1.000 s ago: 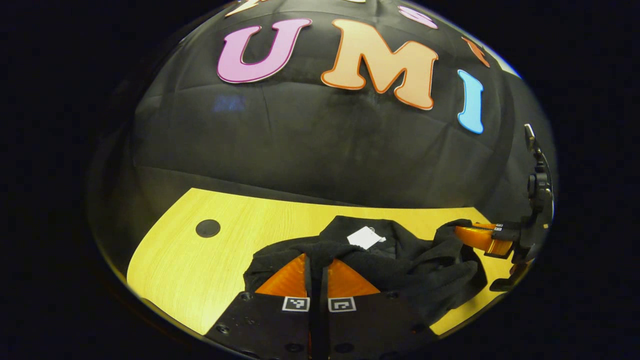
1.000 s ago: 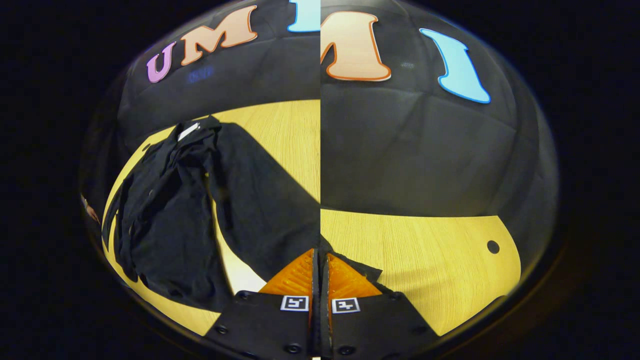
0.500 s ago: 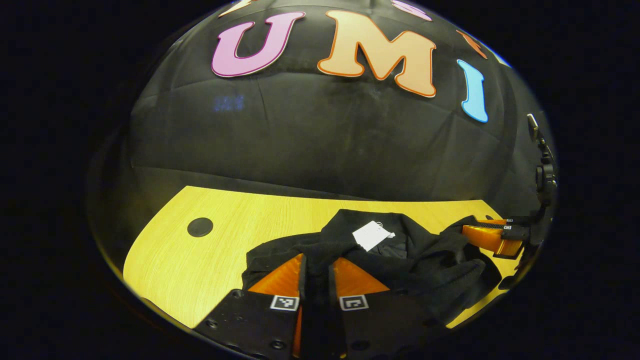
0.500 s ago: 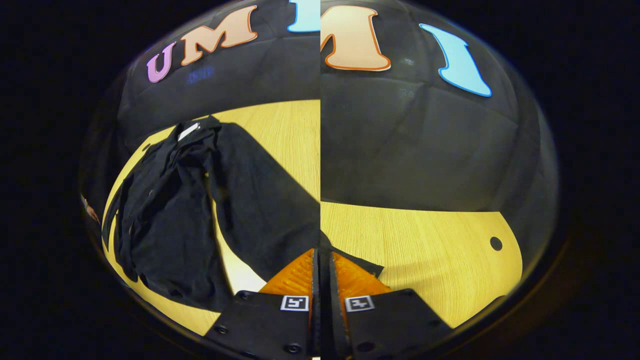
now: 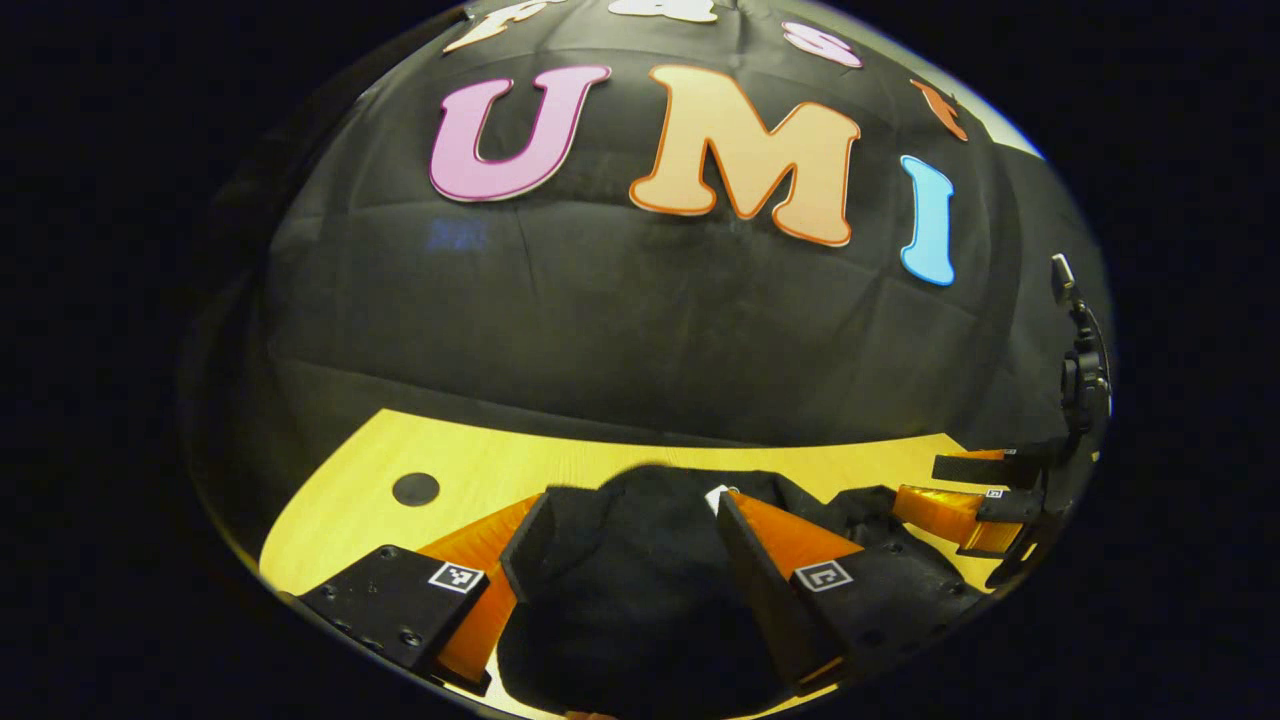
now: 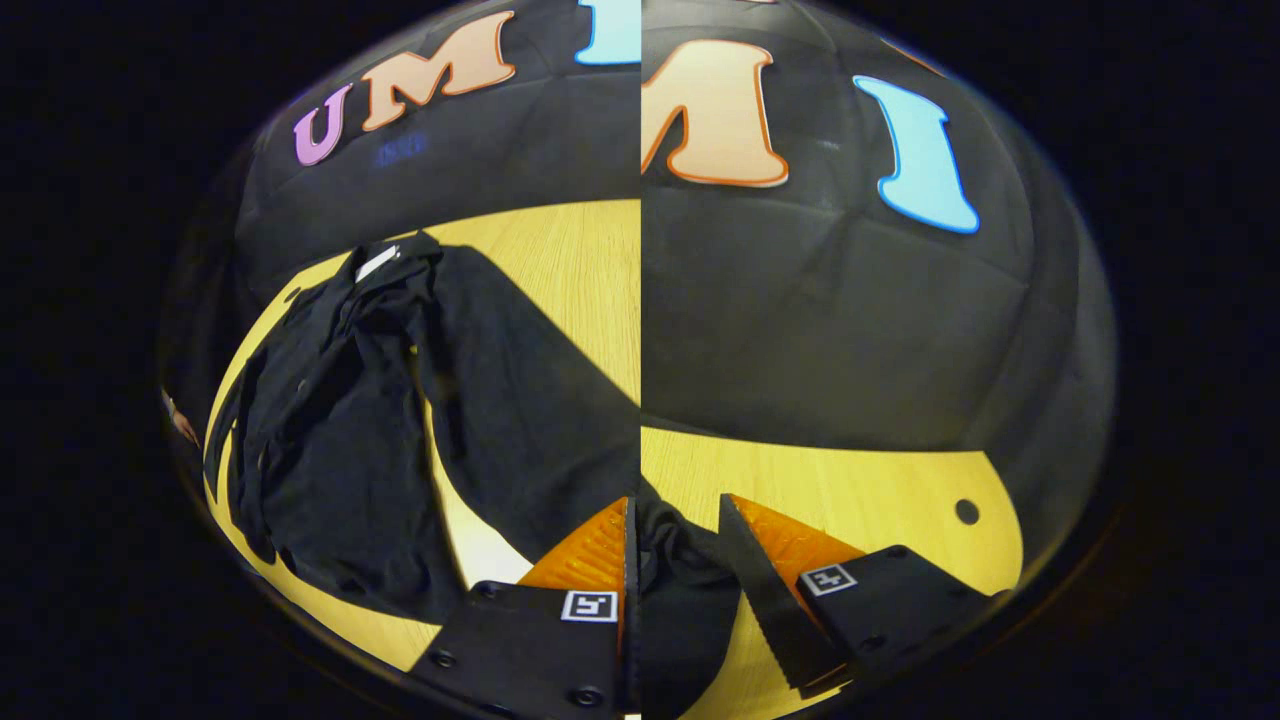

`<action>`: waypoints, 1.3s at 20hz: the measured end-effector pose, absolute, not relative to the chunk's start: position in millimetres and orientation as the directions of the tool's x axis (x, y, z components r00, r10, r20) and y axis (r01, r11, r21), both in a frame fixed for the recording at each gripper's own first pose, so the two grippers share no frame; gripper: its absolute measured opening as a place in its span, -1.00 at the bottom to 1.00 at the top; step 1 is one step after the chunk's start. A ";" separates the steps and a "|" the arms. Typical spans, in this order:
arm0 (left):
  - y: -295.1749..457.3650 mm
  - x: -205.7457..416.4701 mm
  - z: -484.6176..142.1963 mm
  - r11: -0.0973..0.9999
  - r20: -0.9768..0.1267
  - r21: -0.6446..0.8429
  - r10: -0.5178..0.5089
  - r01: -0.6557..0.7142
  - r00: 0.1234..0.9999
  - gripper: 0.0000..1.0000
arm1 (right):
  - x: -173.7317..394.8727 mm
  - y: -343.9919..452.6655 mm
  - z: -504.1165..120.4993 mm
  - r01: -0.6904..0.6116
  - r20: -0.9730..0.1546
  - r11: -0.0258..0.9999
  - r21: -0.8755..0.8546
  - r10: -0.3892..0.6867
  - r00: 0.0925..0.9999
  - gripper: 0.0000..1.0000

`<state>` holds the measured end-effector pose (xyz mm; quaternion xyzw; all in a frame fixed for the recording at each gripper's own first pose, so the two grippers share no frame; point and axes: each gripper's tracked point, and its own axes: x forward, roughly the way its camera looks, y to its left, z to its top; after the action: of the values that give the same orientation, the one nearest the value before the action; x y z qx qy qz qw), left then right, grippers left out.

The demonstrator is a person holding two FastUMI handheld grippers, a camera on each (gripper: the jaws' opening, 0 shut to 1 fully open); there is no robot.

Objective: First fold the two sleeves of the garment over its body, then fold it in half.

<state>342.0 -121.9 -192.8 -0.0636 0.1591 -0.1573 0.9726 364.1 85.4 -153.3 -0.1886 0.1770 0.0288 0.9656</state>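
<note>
Both grippers just let go. A second ago each one was pinched tight on black fabric; now the left gripper (image 5: pixel 625 525) has its fingers spread wide with the black garment (image 5: pixel 640 580) bunched loosely between them, nothing clamped. In the right gripper view, the right gripper (image 6: pixel 680 545) is the same: jaws apart, a bit of dark cloth lying slack in the gap. From the left gripper view you can also see that right gripper off at the far right edge, sitting just past the garment's edge with its fingers parted.

The garment sits on the yellow wooden table (image 5: pixel 470 470), its white neck tag (image 5: pixel 718 495) peeking out just beyond the left gripper's fingers. My guess is a fold just got laid down and released, probably sleeves over the body. The fabric looks lumpy, so the half-fold may need a fresh, neater grab.
</note>
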 end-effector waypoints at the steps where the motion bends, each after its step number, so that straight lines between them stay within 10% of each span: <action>1: -116.4 337.7 -180.3 0.948 -0.269 -0.156 -0.311 0.277 0.912 0.91 | 365.4 91.2 -142.3 -0.123 -0.332 0.922 -0.367 -0.007 0.943 0.01; 20: -60.6 158.7 -16.8 0.977 -0.005 -0.046 -0.207 0.207 0.978 0.86 | 123.0 111.0 -13.2 -0.147 -0.013 0.956 -0.254 0.148 0.989 -0.01; 21: -61.7 149.9 -15.5 0.978 -0.001 -0.039 -0.206 0.206 0.978 0.86 | 110.4 108.5 -15.3 -0.146 -0.003 0.960 -0.239 0.149 0.989 -0.95; 26: -72.9 109.8 -24.0 0.970 -0.035 -0.077 -0.234 0.231 0.972 0.87 | 62.4 105.9 -11.6 -0.108 0.060 0.973 -0.202 0.122 0.991 -0.96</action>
<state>109.8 -72.9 -24.0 -0.0363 0.0219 -0.1171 0.9922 62.4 105.9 -11.6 -0.0998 -0.0362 0.0578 0.9927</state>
